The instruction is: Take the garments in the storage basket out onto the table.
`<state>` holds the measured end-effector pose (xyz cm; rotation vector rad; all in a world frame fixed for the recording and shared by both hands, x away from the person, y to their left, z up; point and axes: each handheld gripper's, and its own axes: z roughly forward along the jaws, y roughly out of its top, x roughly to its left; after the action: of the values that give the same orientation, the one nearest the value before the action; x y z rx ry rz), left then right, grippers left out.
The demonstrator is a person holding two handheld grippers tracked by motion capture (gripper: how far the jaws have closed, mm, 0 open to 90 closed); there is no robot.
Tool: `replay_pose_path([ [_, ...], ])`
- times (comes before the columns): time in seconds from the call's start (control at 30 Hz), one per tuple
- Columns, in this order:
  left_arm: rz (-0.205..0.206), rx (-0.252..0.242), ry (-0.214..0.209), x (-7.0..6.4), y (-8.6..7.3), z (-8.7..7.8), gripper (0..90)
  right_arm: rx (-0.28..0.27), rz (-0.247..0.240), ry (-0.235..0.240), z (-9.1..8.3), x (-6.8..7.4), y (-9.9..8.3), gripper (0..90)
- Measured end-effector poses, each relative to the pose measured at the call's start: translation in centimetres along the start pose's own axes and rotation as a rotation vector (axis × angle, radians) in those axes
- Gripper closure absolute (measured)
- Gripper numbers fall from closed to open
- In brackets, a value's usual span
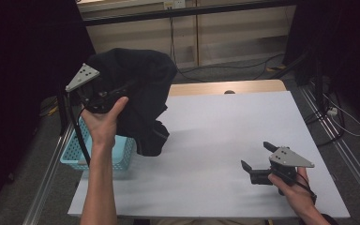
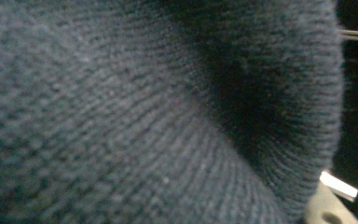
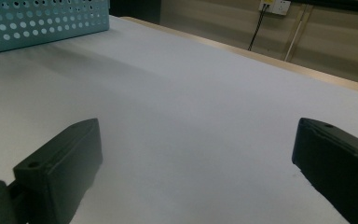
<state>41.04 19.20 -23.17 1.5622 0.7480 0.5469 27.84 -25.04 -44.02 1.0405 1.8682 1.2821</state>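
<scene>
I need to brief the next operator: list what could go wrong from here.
1. The dark knitted garment hangs from the left gripper alone, bunched; it may slip and drop.
2. Its lower end dangles beside the blue basket and could snag the rim.
3. The right gripper rests open, far away, too distant to help quickly.

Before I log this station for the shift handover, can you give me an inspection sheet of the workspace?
Surface: white rectangular tabletop, bare in the middle.
Job's things: dark knitted garment held up over the turquoise perforated plastic basket at the table's left edge.
Clutter: nothing seen.
Grippers: left claw buried in the garment, jaws hidden; right claw open, low over the table, holding nothing.
Cables: black and white leads on the floor, right.
Surroundings: beige panelled wall, dark curtains.
</scene>
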Motion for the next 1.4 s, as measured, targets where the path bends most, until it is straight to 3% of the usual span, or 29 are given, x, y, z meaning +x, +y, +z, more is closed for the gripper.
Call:
replay_pose_path([
  [0.27,-0.01,0.008,-0.04,-1.5,-0.5,2.1,65.1,-0.002,0.001,0.002,-0.1,0.0,0.0,0.9],
  [0.53,0.005,0.02,-0.081,-3.1,-0.9,4.0,65.0,-0.003,0.002,0.003,-0.1,0.0,0.0,0.9],
  [0.67,0.007,0.033,-0.083,-3.8,-1.3,4.9,64.4,-0.003,0.001,0.003,-0.1,0.0,0.0,0.9],
  [0.97,0.01,0.083,-0.129,-5.2,-2.9,7.0,64.4,0.001,0.002,0.001,-0.1,0.0,0.0,0.9],
  [1.4,-0.027,0.143,-0.201,-7.0,-5.6,10.2,64.3,0.0,0.002,0.003,-0.1,-0.1,0.0,0.9],
])
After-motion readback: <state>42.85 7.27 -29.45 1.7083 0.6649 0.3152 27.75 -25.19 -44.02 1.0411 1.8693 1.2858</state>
